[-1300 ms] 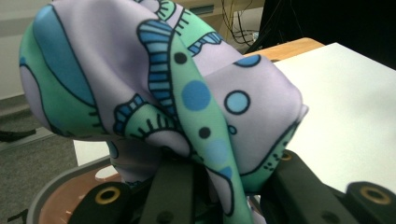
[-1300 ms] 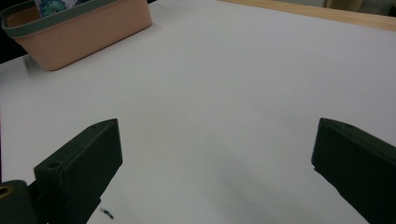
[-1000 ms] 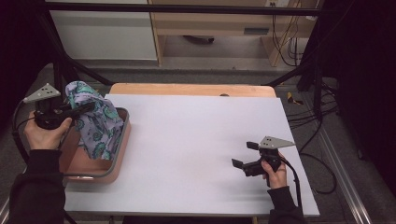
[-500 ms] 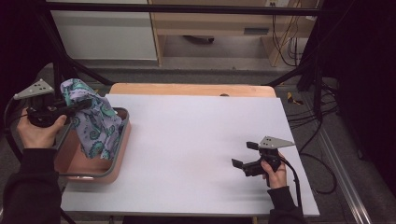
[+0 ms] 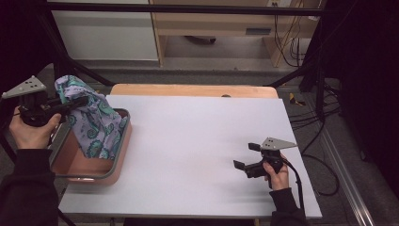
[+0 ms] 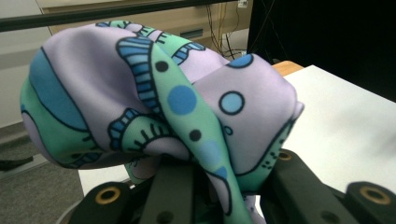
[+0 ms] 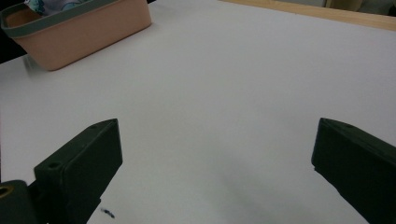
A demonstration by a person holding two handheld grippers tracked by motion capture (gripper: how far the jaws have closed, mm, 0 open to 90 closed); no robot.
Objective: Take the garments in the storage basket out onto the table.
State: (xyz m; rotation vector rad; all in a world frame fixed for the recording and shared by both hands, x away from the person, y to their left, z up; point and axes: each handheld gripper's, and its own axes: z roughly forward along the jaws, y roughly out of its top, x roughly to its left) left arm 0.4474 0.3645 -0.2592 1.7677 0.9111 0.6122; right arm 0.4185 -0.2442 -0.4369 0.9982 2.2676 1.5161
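White table (image 5: 197, 141), wooden board (image 5: 188, 90) behind it.

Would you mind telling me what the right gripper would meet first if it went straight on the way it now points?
Probably the pink basket. The right gripper, jaws open, points left across the bare white tabletop, with nothing between; depth is uncertain, so it might pass the basket's near side.

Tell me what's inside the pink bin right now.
The lower end of the patterned cloth hangs into the pink bin, its top pinched in the left tool. Bare bin floor shows beside it; anything under the cloth is covered.
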